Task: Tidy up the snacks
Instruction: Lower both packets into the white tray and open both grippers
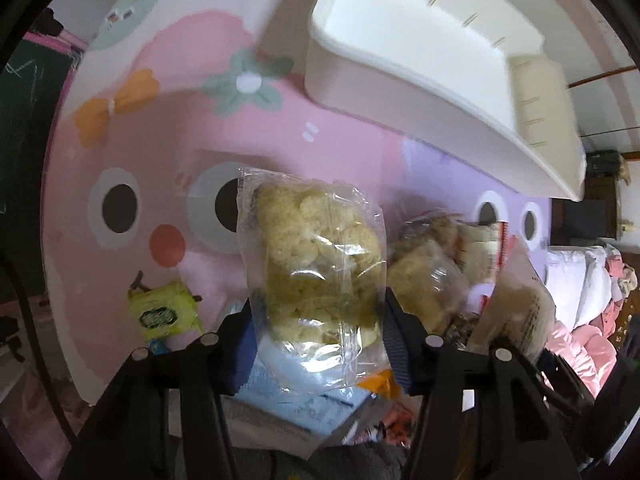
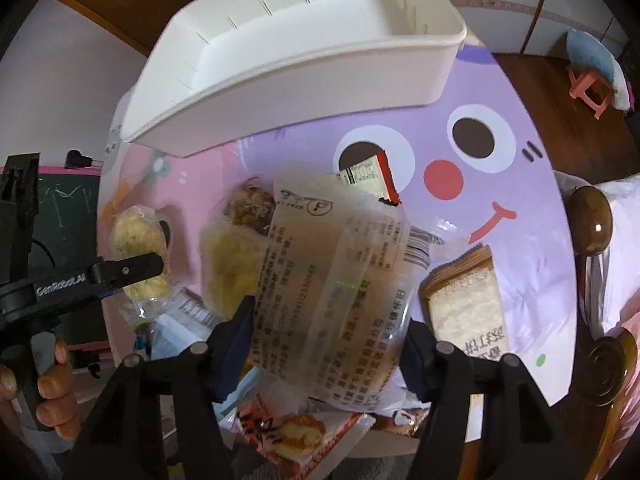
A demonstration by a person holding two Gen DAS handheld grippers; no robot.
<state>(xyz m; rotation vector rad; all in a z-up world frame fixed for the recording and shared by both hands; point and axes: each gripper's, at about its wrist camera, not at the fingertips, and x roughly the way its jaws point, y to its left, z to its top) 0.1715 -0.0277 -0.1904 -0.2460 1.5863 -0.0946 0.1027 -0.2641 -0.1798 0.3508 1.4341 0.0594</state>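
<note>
Left wrist view shows the left gripper (image 1: pixel 320 320) half closed on a clear bag (image 1: pixel 312 264) of pale puffed snacks, its blue pads pinching the lower sides so the bag stands up between them, lifted off the pile. Gripping low and from both sides likely keeps the slippery film from sliding out and leaves the top free to go into the bin (image 1: pixel 420 92). That white bin sits at the far edge of the table (image 1: pixel 168 128), looks empty, and is within easy reach ahead. In the right wrist view the right gripper (image 2: pixel 328 332) is likewise half closed on a frosted printed pack (image 2: pixel 340 272), both pads pressed against its sides. More snacks lie loose beneath and beside: a yellow packet (image 1: pixel 164 312) near the left gripper, a wafer pack (image 2: pixel 468 296) to the right, and a red-printed pack (image 2: pixel 292 436) underneath. A person's hand (image 2: pixel 52 392) grips the other tool's handle at lower left.
</note>
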